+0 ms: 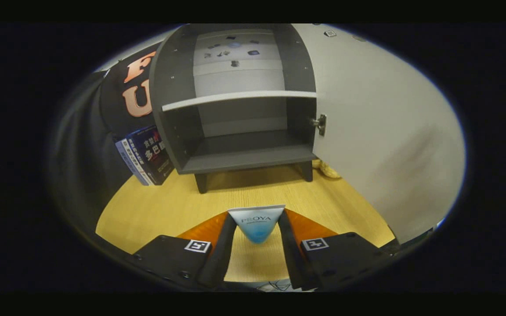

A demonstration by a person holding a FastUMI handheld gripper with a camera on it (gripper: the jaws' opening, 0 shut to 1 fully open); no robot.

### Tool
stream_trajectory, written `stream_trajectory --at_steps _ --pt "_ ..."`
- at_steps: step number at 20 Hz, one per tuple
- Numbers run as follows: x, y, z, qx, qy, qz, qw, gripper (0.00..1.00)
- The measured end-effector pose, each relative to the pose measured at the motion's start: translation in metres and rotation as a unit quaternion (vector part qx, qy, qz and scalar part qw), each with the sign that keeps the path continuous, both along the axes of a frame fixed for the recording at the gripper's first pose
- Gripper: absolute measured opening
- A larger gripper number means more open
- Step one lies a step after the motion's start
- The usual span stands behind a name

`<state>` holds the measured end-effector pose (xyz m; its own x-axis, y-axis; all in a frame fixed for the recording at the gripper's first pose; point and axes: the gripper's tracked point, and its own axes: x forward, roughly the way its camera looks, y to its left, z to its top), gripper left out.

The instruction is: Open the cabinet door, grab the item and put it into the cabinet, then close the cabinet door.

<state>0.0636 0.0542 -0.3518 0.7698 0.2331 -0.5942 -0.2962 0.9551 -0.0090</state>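
Note:
A small dark grey cabinet (178, 109) stands on the wooden table beyond my fingers, with a pale shelf (235, 98) across its middle. Its light grey door (380, 131) is swung wide open to the right, hinge (321, 124) showing. The lower compartment (246, 151) holds nothing. My gripper (256, 226) is shut on a white and blue box (256, 221), held above the table in front of the cabinet, both fingers pressing its sides.
A few blue books (145, 156) lean against the cabinet's left side. A yellowish object (327, 169) lies behind the door's lower edge. The wooden table (169, 206) spreads between my fingers and the cabinet legs.

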Motion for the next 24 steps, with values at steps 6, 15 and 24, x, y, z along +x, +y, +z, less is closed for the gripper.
stream_trajectory --at_steps 6,15,24 --pt "0.038 0.042 0.111 0.017 -0.046 0.020 0.999 0.61" --pt "0.100 0.090 0.212 0.009 -0.080 0.044 0.996 0.61" --pt "0.183 0.117 0.244 -0.015 -0.088 0.035 0.995 0.61"
